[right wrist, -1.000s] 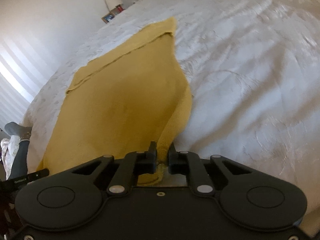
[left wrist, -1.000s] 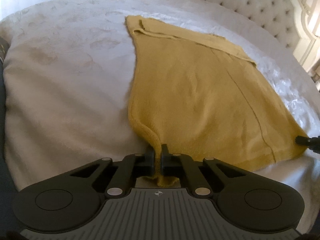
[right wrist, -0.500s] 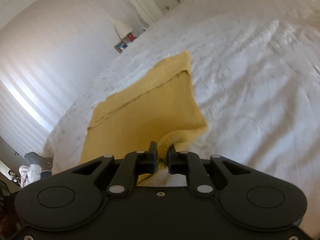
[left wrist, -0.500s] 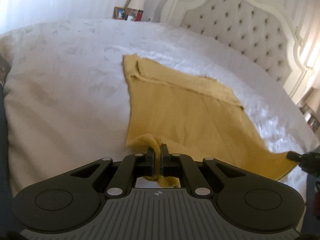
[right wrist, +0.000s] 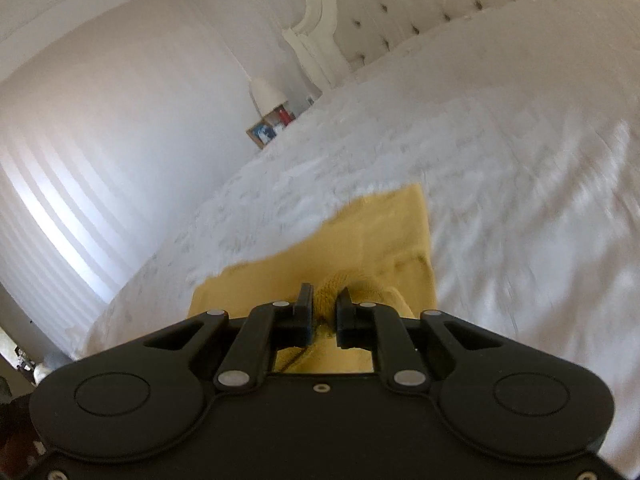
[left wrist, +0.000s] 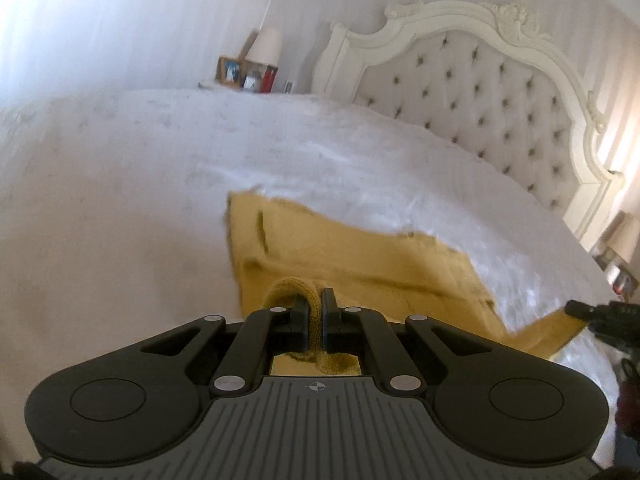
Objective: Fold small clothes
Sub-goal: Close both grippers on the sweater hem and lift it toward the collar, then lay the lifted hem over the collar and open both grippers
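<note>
A mustard-yellow knitted garment (left wrist: 360,264) lies on the white bed (left wrist: 120,208). My left gripper (left wrist: 315,304) is shut on one near corner of the garment and holds it above the rest of the cloth. My right gripper (right wrist: 324,304) is shut on the other near corner (right wrist: 332,288), with a bunch of knit between its fingers. The right gripper's tip also shows at the right edge of the left wrist view (left wrist: 580,310). The garment's far edge (right wrist: 384,208) rests flat on the bedspread; the lifted near part hides the cloth beneath.
A tufted headboard (left wrist: 500,92) with a carved white frame stands at the bed's far right. A nightstand with a lamp (left wrist: 264,46), a photo frame and small items stands beyond the bed. A second lamp (left wrist: 624,236) is at the right.
Both grippers have risen and moved forward toward the garment's far edge, carrying the near corners over the cloth. Less of the garment shows ahead, and the headboard has come into view.
</note>
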